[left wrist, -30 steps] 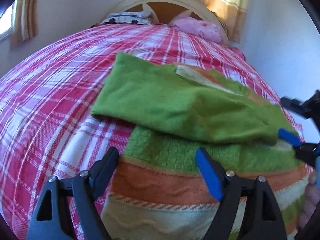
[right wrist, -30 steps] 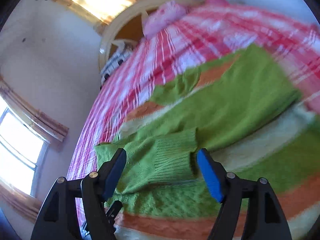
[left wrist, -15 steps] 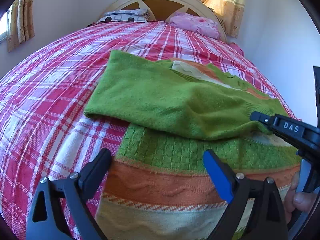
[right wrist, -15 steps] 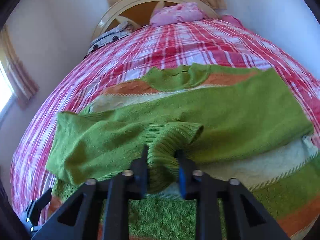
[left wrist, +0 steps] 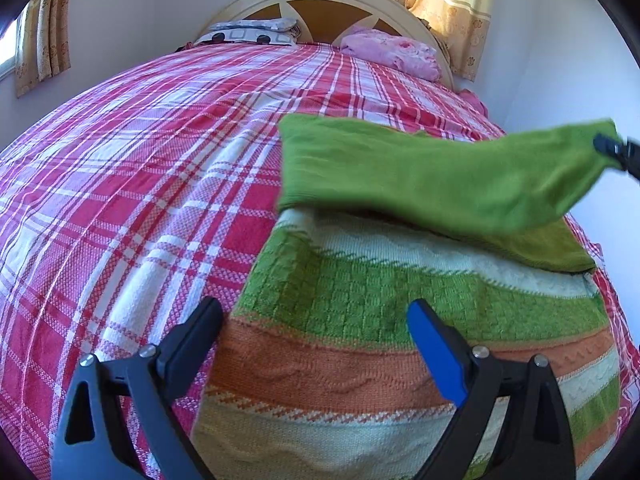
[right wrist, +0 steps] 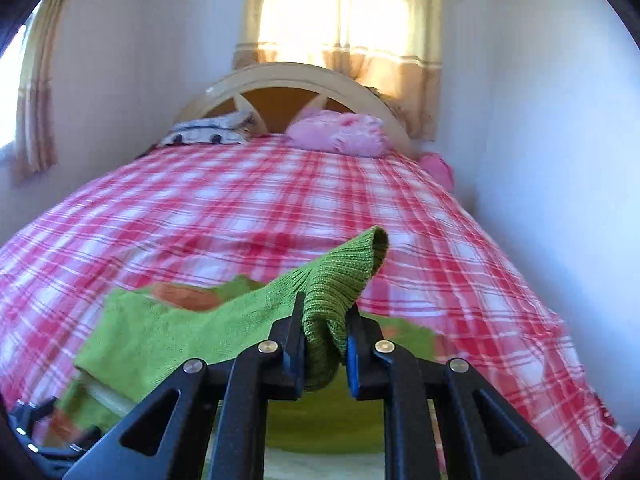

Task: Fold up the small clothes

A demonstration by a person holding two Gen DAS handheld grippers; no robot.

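Observation:
A knitted sweater (left wrist: 400, 320) with green, orange and cream stripes lies on the bed. My left gripper (left wrist: 316, 336) is open and empty, low over the sweater's hem at its left edge. My right gripper (right wrist: 324, 332) is shut on the ribbed cuff of the green sleeve (right wrist: 340, 276) and holds it lifted above the bed. In the left wrist view the sleeve (left wrist: 440, 176) stretches across the sweater's upper body toward the right gripper (left wrist: 616, 152) at the right edge.
The bed has a red and white plaid cover (left wrist: 140, 184). A pink pillow (left wrist: 392, 52) and a patterned pillow (left wrist: 252, 32) lie by the curved headboard (right wrist: 296, 80). A wall (left wrist: 568, 64) runs close along the bed's right side.
My right gripper closed on the sleeve cuff and lifted it up and to the right, pulling the sleeve off the sweater's body. The left gripper stayed open near the hem.

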